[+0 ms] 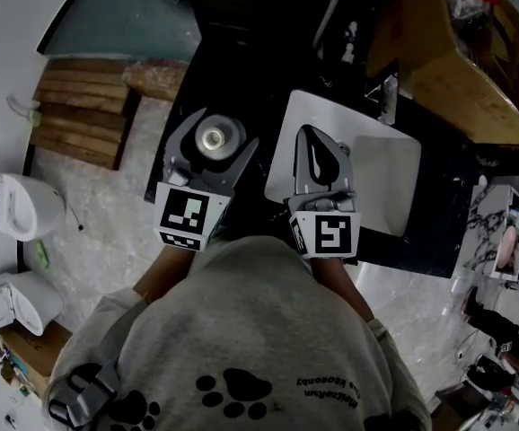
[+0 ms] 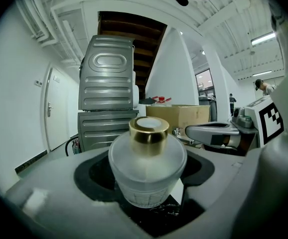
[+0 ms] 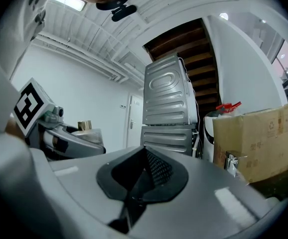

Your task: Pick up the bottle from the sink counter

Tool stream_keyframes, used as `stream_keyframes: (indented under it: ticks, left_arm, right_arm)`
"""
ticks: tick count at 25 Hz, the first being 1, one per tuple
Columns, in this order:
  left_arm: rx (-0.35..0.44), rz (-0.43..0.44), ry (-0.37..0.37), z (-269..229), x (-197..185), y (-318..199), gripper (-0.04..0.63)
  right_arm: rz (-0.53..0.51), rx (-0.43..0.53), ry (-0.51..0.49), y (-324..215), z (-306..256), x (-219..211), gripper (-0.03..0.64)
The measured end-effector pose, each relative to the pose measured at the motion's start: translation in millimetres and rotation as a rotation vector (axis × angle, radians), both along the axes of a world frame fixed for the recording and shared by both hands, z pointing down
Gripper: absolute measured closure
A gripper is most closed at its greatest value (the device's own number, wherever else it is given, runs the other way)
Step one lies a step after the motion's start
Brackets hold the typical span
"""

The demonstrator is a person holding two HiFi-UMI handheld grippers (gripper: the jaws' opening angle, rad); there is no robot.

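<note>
Dim head view; gripper views bright, fisheye-warped.

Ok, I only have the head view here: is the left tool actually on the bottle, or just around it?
Observer: On it. In the left gripper view the dark pads of the left tool touch the bottle on both sides.
Operator: What's it like lower down? I only see its top.
Observer: Under the gold cap there is a wide frosted glass body that narrows toward the base.
Operator: And the right tool?
Observer: Its own view shows the right tool shut, with its pads together and nothing between them.
</note>
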State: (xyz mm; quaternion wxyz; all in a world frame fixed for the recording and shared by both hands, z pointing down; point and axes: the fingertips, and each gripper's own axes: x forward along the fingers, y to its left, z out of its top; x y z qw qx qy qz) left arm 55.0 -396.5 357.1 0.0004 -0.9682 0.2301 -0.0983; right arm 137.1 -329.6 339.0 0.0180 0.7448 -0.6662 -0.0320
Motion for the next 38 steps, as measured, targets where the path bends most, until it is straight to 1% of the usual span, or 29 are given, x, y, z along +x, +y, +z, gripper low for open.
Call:
stream_keyframes:
  ticks: [2,10,14,18,21,27,31,35,38]
  left_arm:
    - [-0.007,0.003,-0.003,3.0,0.8,3.7,0.259]
    - [-0.019,0.009,-0.017,10.1,-0.8,15.0,0.259]
    - [-0.022,0.010,-0.014,10.6,-2.6,17.2,0.259]
    - [-0.025,0.010,-0.005,11.8,-4.5,17.6,0.259]
    - [-0.032,0.015,0.008,12.1,-4.8,17.9,0.259]
    - [-0.034,0.024,-0.002,15.2,-5.7,19.4,0.259]
    - [-0.037,0.036,-0.003,17.6,-6.8,20.7,0.259]
    - [-0.044,0.046,-0.006,20.4,-7.8,21.3,0.259]
    - [-0.042,0.050,-0.002,20.1,-7.8,20.7,0.259]
  right_arm:
    - [0.003,-0.004,0.014,5.0,2.4,0.3,0.615]
    - [0.005,-0.017,0.014,14.3,7.8,-7.5,0.615]
    - [0.016,-0.019,-0.004,10.8,1.8,-16.2,0.617]
    - [-0.002,-0.011,-0.013,9.6,1.1,-23.6,0.617]
    - [0.000,-0.026,-0.019,10.5,4.4,-24.6,0.617]
    - [0.014,-0.016,-0.038,11.1,4.9,-24.6,0.617]
    - [0.016,-0.036,-0.002,14.7,12.7,-23.8,0.617]
    - [0.033,-0.046,-0.048,14.8,14.8,-27.3,0.617]
    - [0.037,-0.047,-0.049,14.5,16.0,-27.1,0.617]
